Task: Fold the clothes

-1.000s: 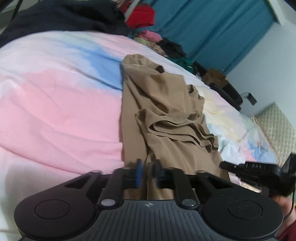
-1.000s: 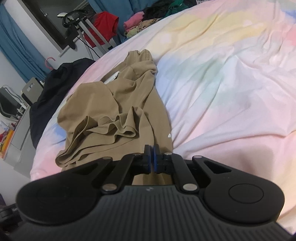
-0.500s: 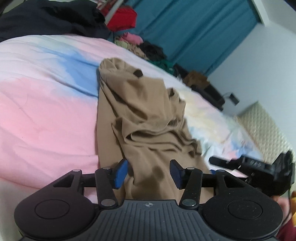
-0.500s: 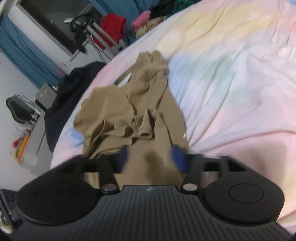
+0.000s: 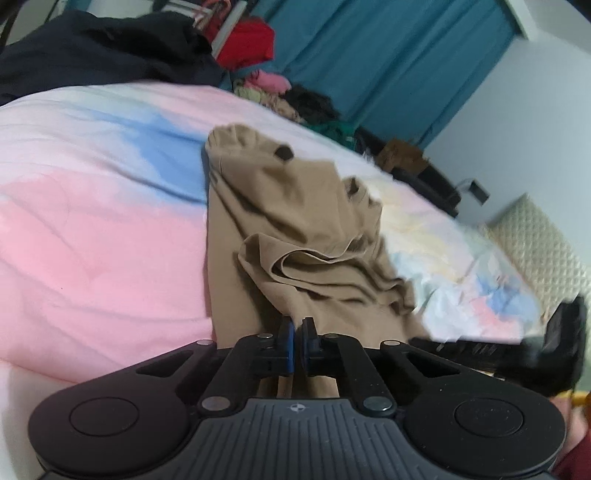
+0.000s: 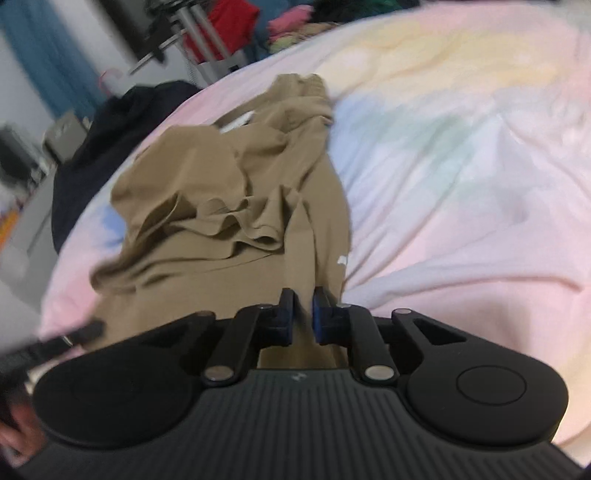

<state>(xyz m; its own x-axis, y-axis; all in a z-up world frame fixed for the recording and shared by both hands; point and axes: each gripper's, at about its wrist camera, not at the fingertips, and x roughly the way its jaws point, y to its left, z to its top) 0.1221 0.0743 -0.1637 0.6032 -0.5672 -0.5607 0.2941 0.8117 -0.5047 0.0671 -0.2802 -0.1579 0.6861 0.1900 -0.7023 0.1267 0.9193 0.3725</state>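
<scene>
A tan garment (image 5: 295, 206) lies crumpled lengthwise on the pastel bedspread (image 5: 92, 236), its upper half folded back in loose layers. My left gripper (image 5: 297, 332) sits at the garment's near edge, its blue pads almost touching with tan cloth pinched between them. In the right wrist view the same tan garment (image 6: 229, 192) runs away from me. My right gripper (image 6: 303, 310) is at its near end, pads a narrow gap apart with a ridge of cloth between them. The other gripper shows as a dark blur at the right edge (image 5: 517, 350).
A dark blue garment (image 5: 92, 48) is heaped at the bed's far side. Red and pink clothes (image 5: 251, 48) pile up by teal curtains (image 5: 388, 55). A quilted headboard (image 5: 546, 251) stands at the right. A metal rack (image 6: 195, 33) stands past the bed.
Both grippers stood open half a second ago over the garment's near edge. Both have since closed on the cloth, the left tighter than the right. The views shifted slightly.
</scene>
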